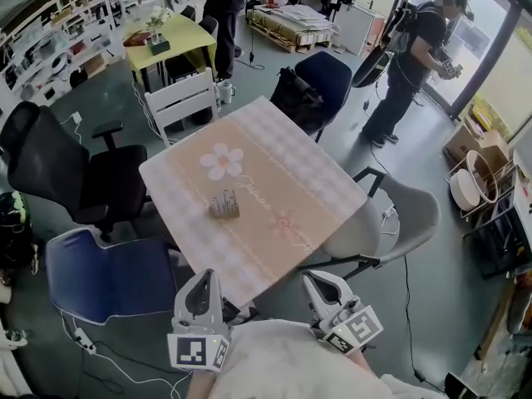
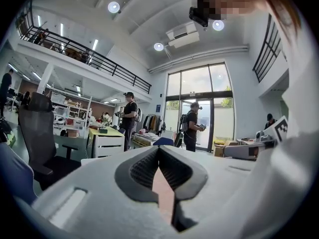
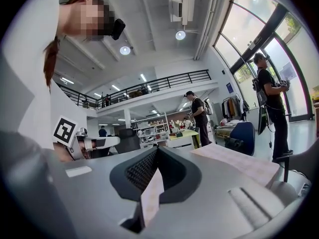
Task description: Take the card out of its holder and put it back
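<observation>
A small grey card holder (image 1: 224, 204) stands near the middle of the square table (image 1: 283, 160), which has a peach checked cloth with a white flower print. I cannot make out the card in it. Both grippers are low at the near edge of the table, well short of the holder. My left gripper (image 1: 205, 274) (image 2: 158, 148) has its tips together with nothing between them. My right gripper (image 1: 312, 277) (image 3: 157, 149) is shut and empty too. In both gripper views only the table cloth shows through the slit below the tips.
Chairs ring the table: a black office chair (image 1: 50, 169) and a blue one (image 1: 108, 281) at the left, a white one (image 1: 184, 98) and a dark blue one (image 1: 328, 77) behind, a grey one (image 1: 399, 219) at the right. A person (image 1: 416, 56) stands by the glass door.
</observation>
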### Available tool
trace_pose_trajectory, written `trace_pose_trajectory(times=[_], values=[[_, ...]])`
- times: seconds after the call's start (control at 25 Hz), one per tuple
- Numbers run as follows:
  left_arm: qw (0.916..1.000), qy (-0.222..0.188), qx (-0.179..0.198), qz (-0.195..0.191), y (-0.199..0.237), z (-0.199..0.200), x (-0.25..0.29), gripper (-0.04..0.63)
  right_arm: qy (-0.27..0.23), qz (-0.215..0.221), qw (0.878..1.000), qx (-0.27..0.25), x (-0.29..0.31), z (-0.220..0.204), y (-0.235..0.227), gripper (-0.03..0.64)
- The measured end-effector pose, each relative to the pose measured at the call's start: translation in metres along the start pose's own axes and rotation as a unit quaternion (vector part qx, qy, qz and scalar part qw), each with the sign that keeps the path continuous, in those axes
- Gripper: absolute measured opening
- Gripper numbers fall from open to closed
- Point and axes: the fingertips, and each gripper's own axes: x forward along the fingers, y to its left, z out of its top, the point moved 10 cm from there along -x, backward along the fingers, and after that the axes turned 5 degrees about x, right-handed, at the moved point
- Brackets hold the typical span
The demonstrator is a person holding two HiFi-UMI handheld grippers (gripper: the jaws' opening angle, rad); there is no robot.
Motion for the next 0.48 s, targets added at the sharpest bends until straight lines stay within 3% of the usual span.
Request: trace_pose_trajectory(times=[0.48], values=[[0.9997, -0.003, -0.004, -0.023, 0.032, 0.001, 0.022, 0.000, 0.001, -0.018, 1.000, 0.009, 0.031, -0.003, 0.004, -0.002]])
